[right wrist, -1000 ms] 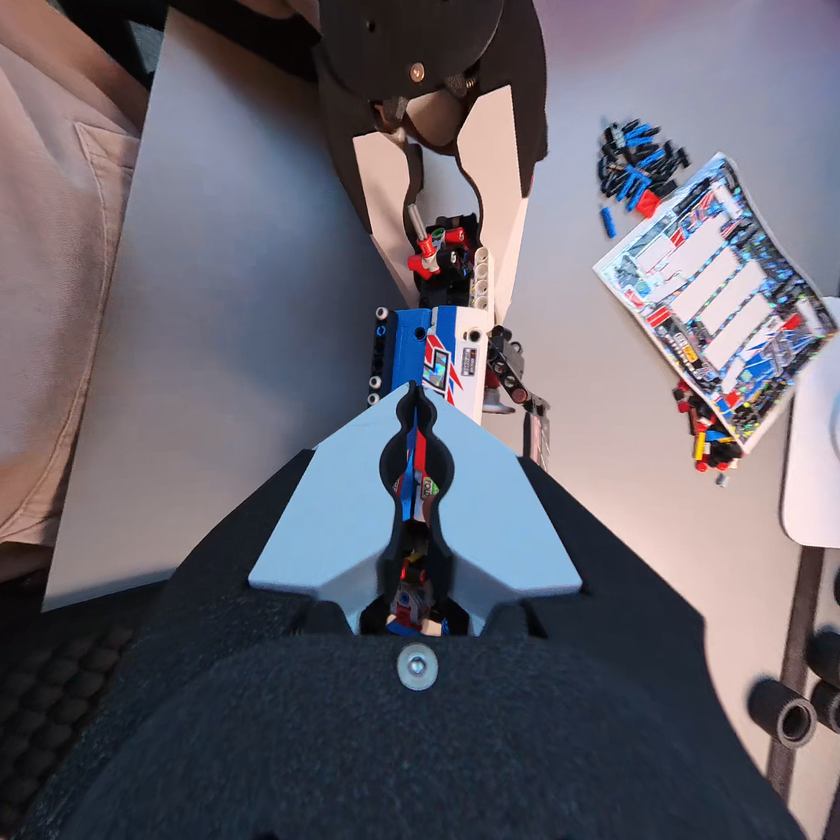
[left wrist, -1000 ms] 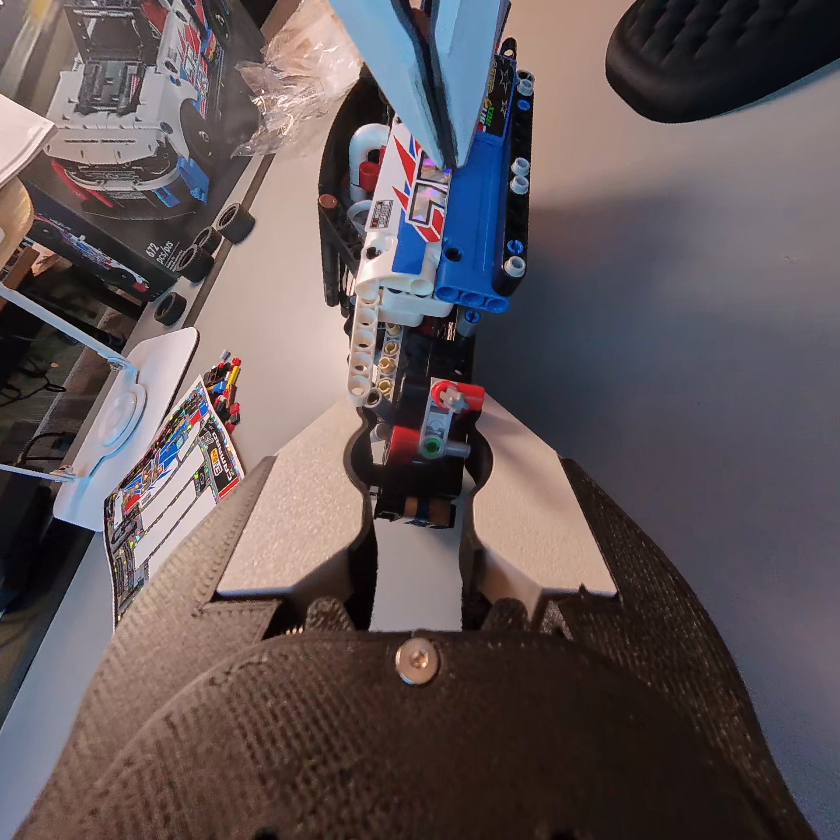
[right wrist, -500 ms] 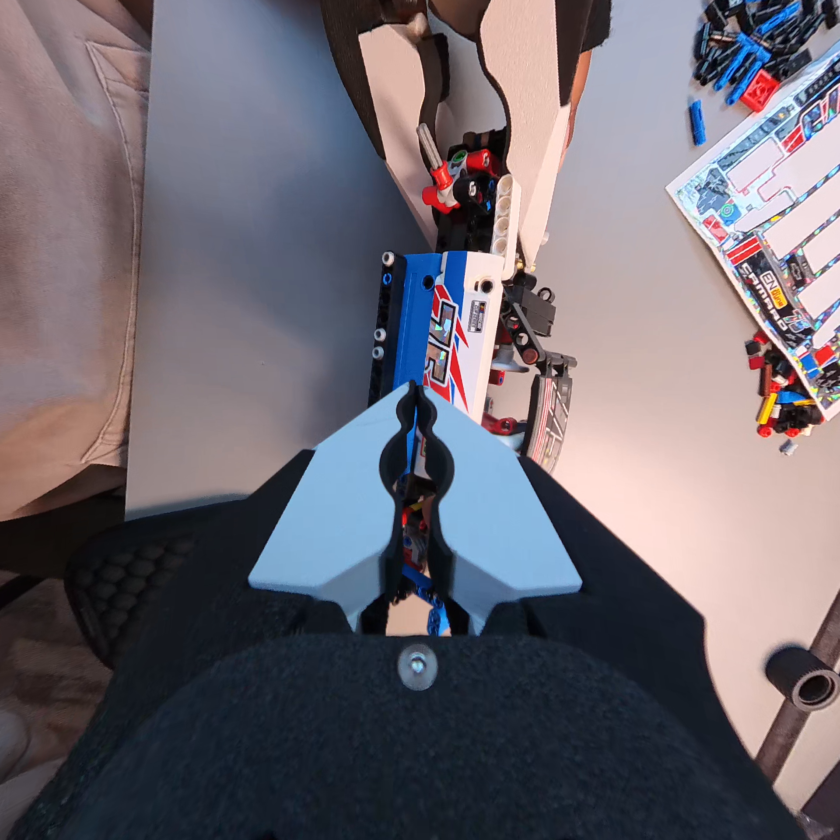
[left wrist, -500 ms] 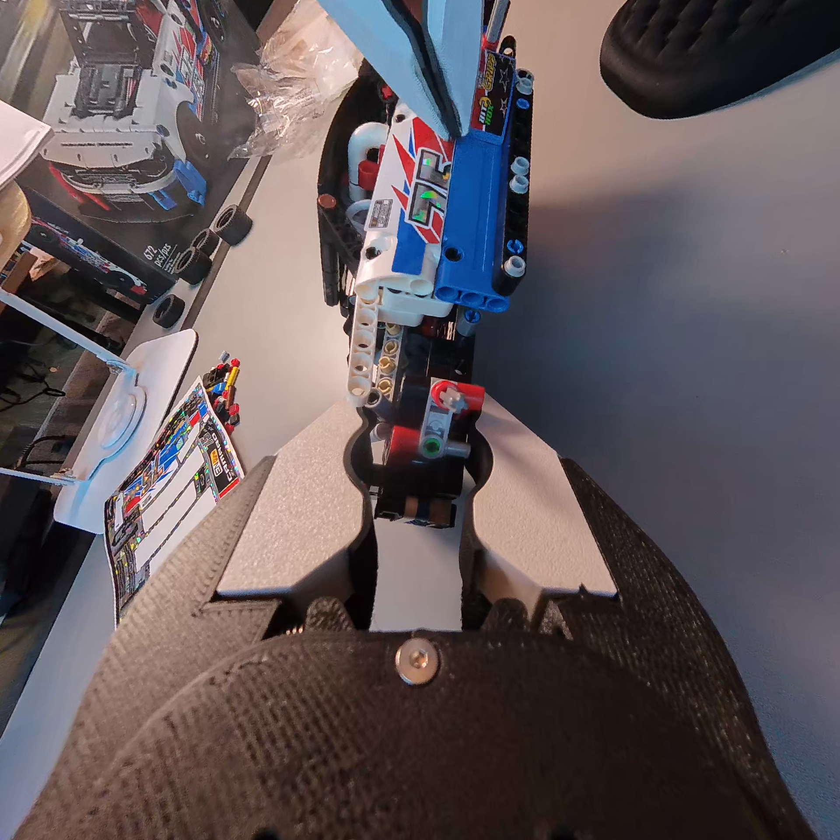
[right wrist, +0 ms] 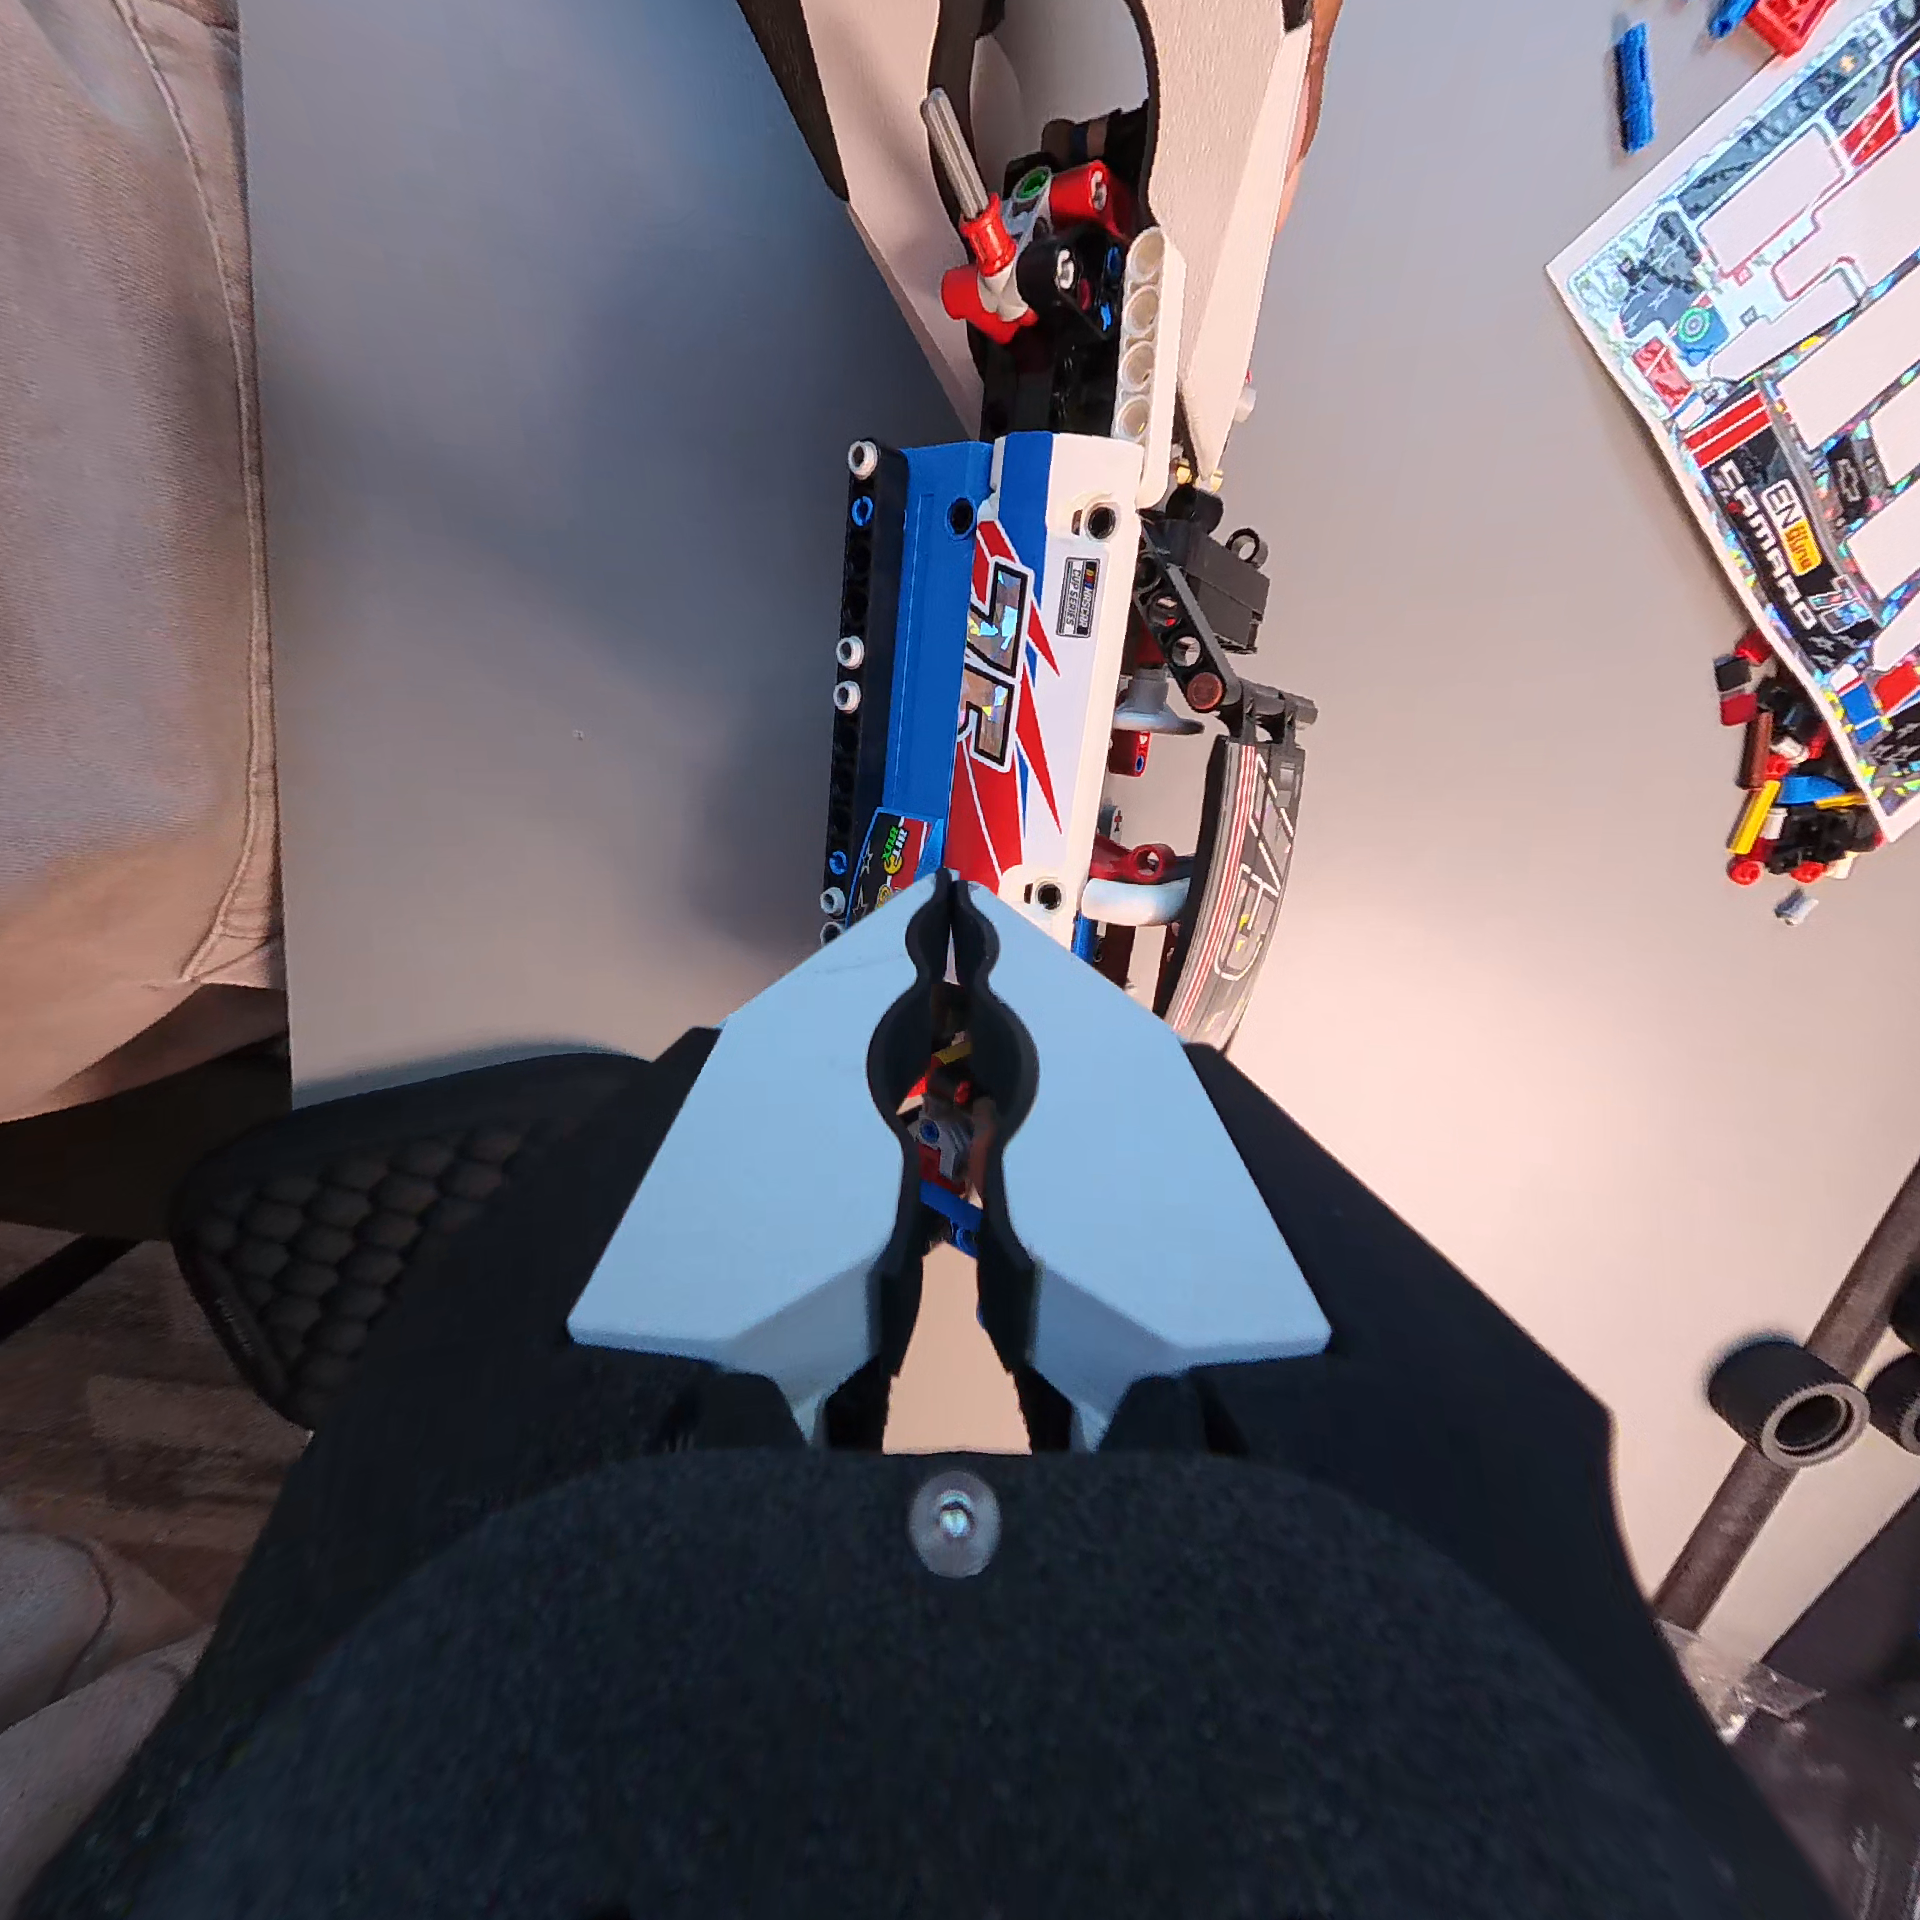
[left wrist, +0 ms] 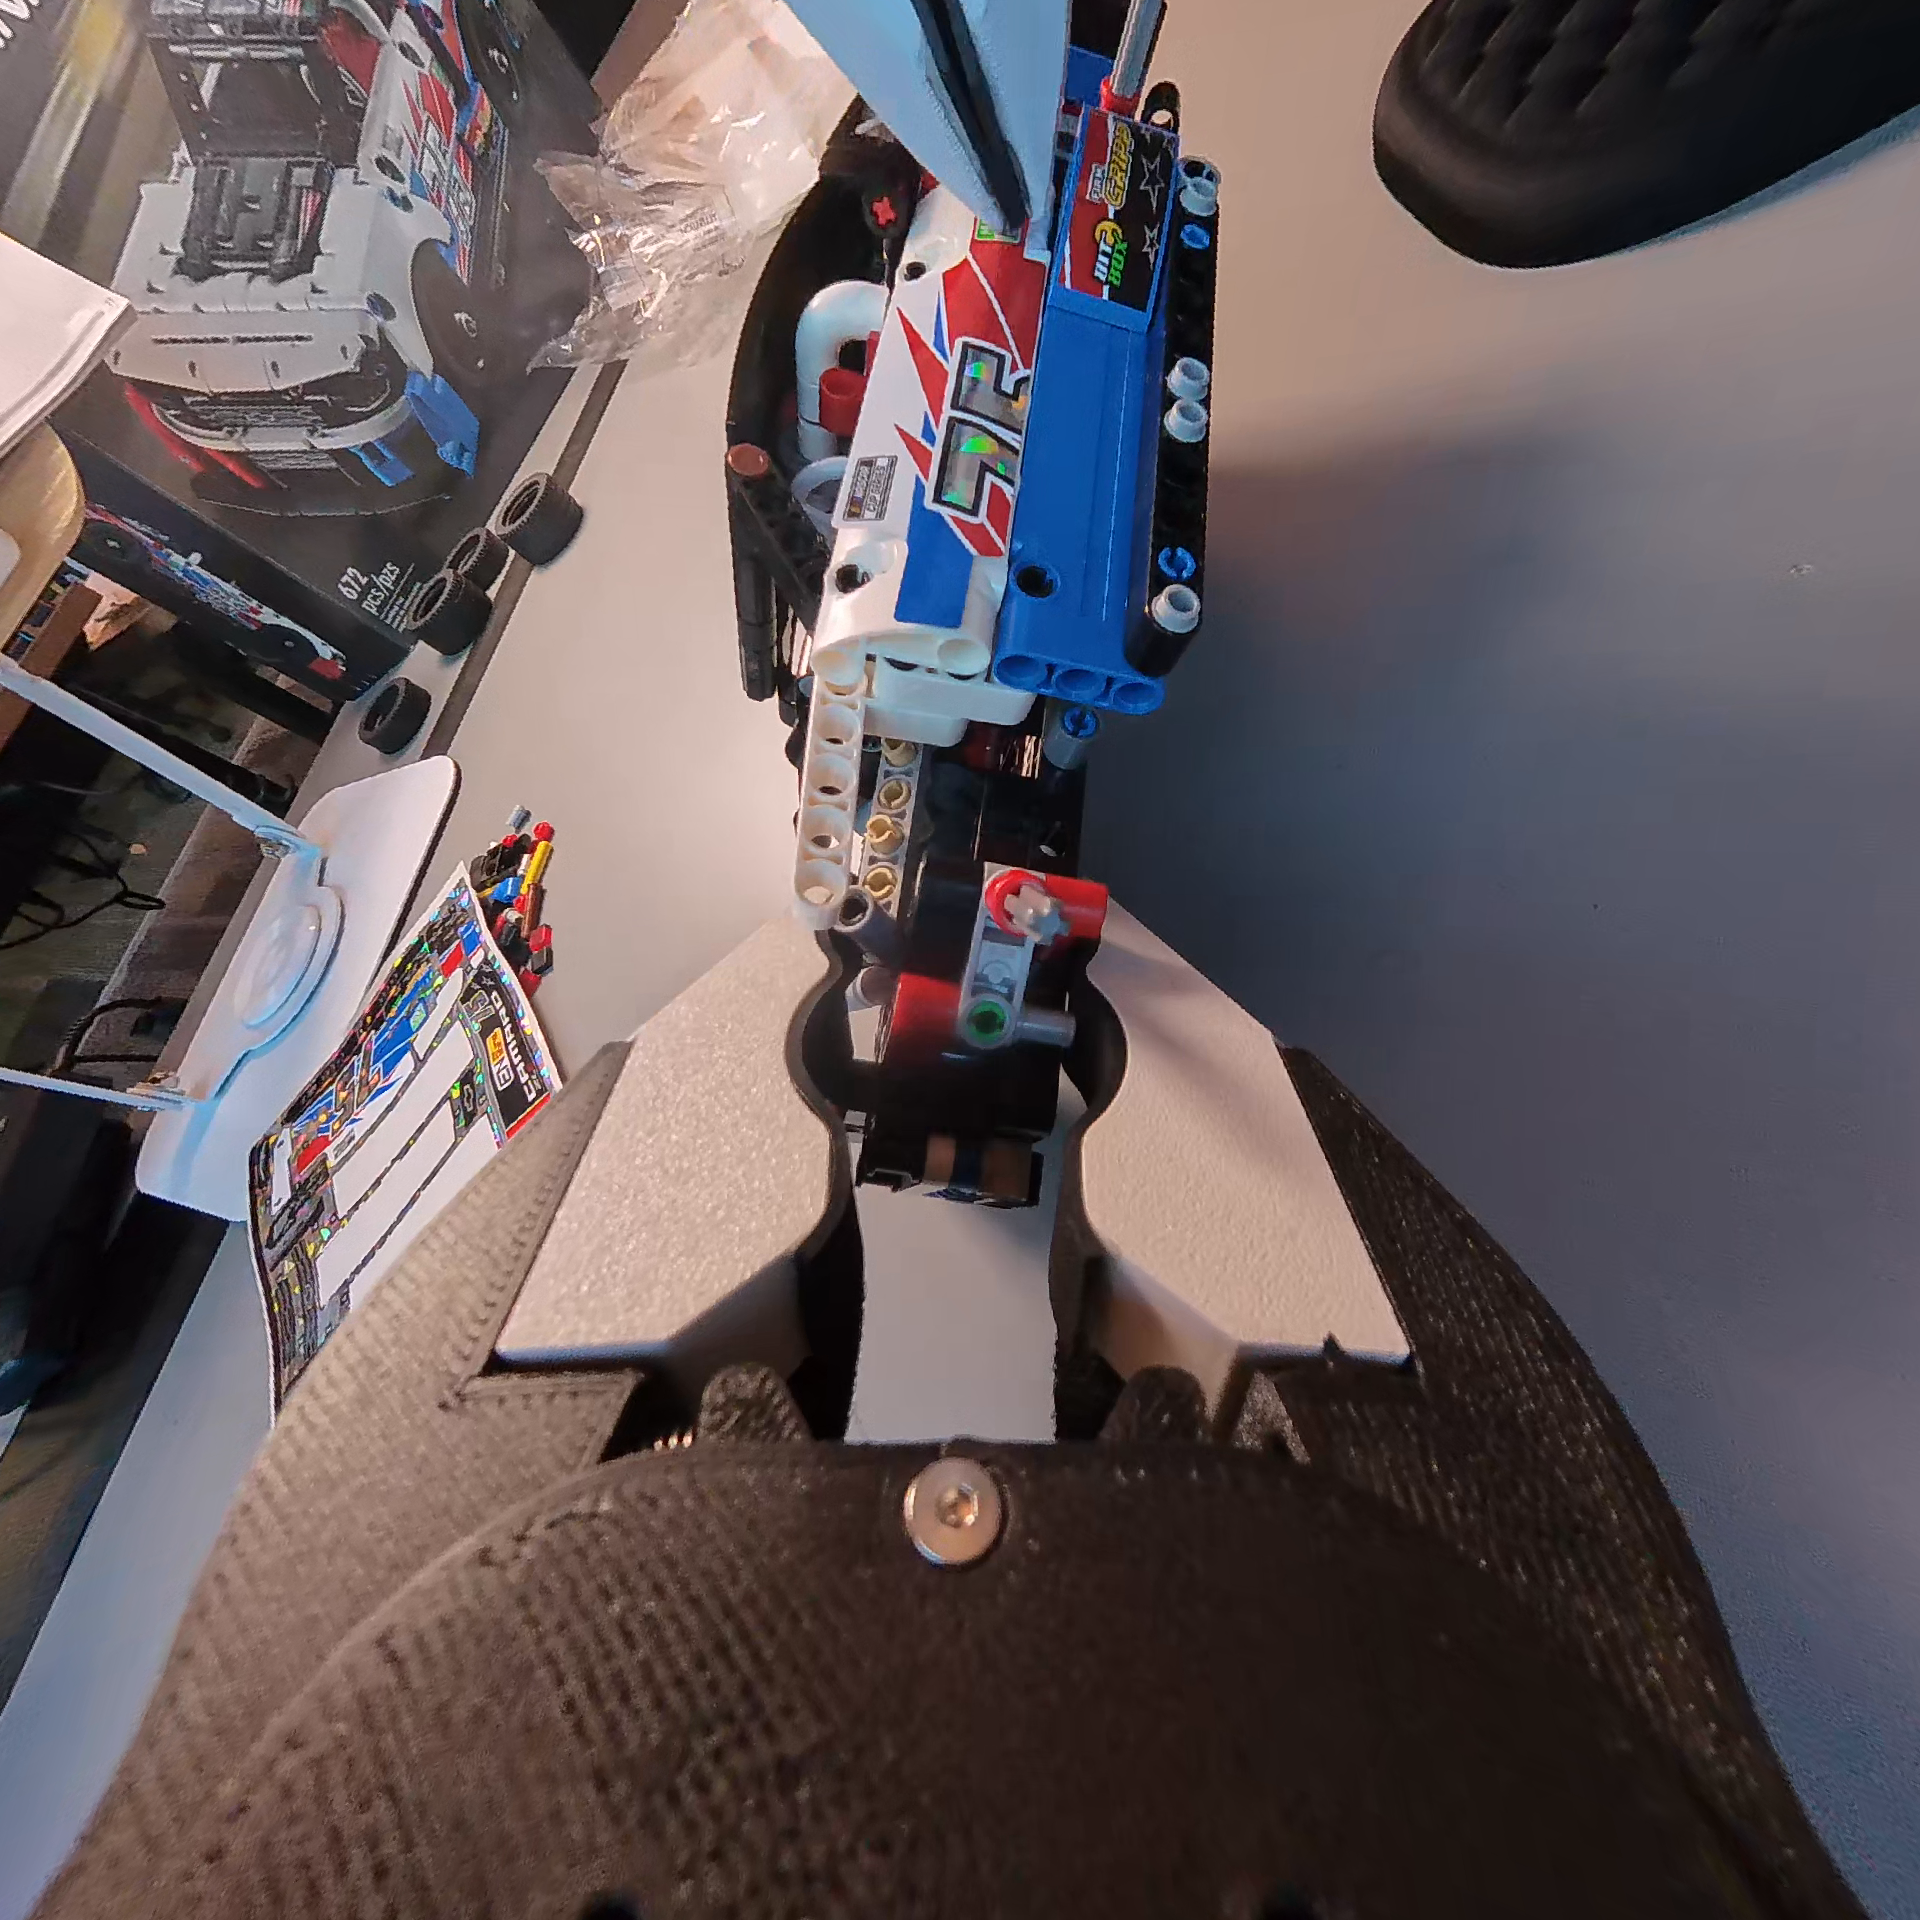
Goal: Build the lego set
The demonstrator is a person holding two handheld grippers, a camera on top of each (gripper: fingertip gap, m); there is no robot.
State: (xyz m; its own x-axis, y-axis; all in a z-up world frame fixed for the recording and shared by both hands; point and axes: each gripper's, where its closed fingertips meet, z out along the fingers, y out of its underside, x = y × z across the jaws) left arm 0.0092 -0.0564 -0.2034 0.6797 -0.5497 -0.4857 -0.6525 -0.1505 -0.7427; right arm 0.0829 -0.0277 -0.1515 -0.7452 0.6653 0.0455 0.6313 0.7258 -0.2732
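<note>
Overhead, the partly built lego car (left wrist: 997, 499) was held lengthwise between both claws above the grey counter (left wrist: 1507, 831). Its side panel was white and blue with red slashes and a shiny number sticker; a black beam studded with grey and blue pins ran along the blue edge. The narrow black end, carrying red and grey connectors and a white holed beam, sat between the fingers of the left claw (left wrist: 961, 1023), which were pinched against its sides. The right claw (right wrist: 948, 904) was pressed nearly together on the opposite end of the model, at the edge of the stickered panel. A curved black piece (right wrist: 1242, 883) with printed stripes hung along the model's far side. On the counter beside it lay a sticker sheet (right wrist: 1787, 364), a heap of small loose parts (right wrist: 1797, 810), and black tyres (left wrist: 488, 571) near the set's box (left wrist: 281, 312).
</note>
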